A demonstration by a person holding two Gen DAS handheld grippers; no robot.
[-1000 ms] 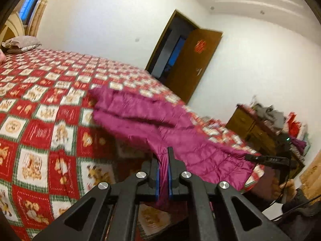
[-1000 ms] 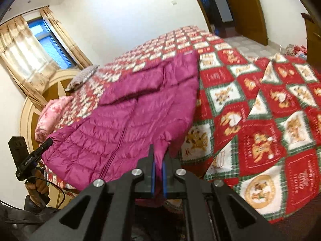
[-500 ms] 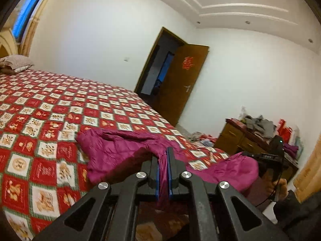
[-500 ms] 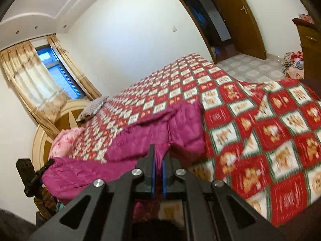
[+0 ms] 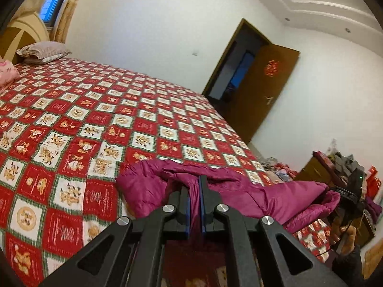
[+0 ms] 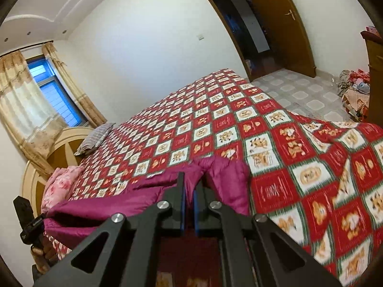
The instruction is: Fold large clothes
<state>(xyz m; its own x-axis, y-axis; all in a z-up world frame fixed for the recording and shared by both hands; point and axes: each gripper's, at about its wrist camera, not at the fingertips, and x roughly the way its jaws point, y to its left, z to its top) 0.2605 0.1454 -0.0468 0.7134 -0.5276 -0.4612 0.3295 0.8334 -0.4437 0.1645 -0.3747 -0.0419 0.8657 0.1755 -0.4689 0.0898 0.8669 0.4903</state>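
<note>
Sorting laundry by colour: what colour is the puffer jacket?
Magenta-purple puffer jacket, clearest in the left wrist view.

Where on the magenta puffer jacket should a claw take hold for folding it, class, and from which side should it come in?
Grip the thin near edge of the magenta puffer jacket from the near side of the bed. The body is puffy; the edge is thin enough to pinch. Both claws do this: left claw and right claw are each shut on a pinch of that edge, spaced along it.

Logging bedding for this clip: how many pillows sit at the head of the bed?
2: a grey striped pillow by the headboard, and a pink floral pillow nearer the camera. More may be hidden.
</note>
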